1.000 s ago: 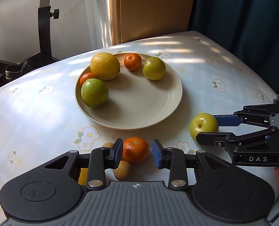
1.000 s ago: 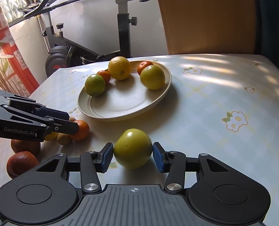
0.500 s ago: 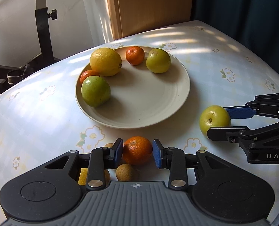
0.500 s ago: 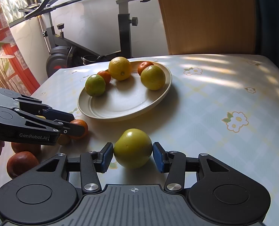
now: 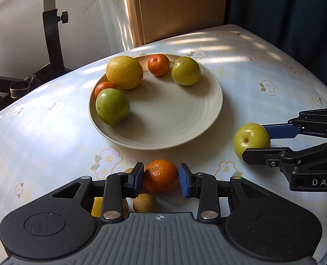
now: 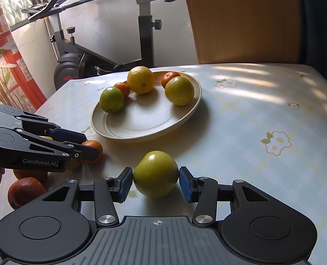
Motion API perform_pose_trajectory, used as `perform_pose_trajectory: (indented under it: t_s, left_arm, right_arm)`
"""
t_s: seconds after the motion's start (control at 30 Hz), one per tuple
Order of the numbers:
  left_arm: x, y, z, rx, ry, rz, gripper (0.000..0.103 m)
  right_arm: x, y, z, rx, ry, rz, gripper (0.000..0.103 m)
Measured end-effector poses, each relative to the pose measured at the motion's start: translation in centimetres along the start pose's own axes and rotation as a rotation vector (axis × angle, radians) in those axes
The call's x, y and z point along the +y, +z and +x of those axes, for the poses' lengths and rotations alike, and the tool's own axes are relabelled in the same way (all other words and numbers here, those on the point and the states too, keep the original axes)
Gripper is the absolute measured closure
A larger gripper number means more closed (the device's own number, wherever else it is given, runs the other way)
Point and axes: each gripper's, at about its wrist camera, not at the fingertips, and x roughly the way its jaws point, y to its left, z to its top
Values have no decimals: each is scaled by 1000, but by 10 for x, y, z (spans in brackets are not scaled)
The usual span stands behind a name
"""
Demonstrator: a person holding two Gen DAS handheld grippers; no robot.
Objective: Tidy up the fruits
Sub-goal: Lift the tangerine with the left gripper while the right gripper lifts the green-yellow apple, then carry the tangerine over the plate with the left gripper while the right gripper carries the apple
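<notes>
Left claw (image 5: 161, 178) pinching dimpled round mandarin (image 5: 160, 176), right claw (image 6: 156, 184) gripping smooth waxy green fruit (image 6: 156, 173), matte round plate (image 5: 185, 130).

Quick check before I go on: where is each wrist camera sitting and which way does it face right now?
Left wrist: on the left gripper, looking down along its fingers over a small orange to the plate; right gripper at right.
Right wrist: on the right gripper, over a green fruit to the plate; left gripper at left.
Shared: plate, both held fruits, both grippers.
</notes>
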Motion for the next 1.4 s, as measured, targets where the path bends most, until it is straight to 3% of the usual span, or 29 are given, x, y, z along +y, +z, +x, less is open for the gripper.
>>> perform_pose_trajectory:
  t_s: [0.4, 0.5, 1.0, 1.4]
  left_arm:
    - [-1, -1, -1, -3, -3, 19, 67]
    - [-1, -2, -6, -18, -30, 2, 68]
    - [-5, 2, -20, -77, -26, 10, 68]
    - [-5, 8, -25, -102, -53, -27, 68]
  right_arm:
    - [0, 0, 0, -2, 1, 4, 60]
    - [1, -1, 0, -4, 0, 0, 60]
    - [1, 1, -6, -14, -9, 0, 60]
    - [26, 4, 5, 8, 31, -59, 61]
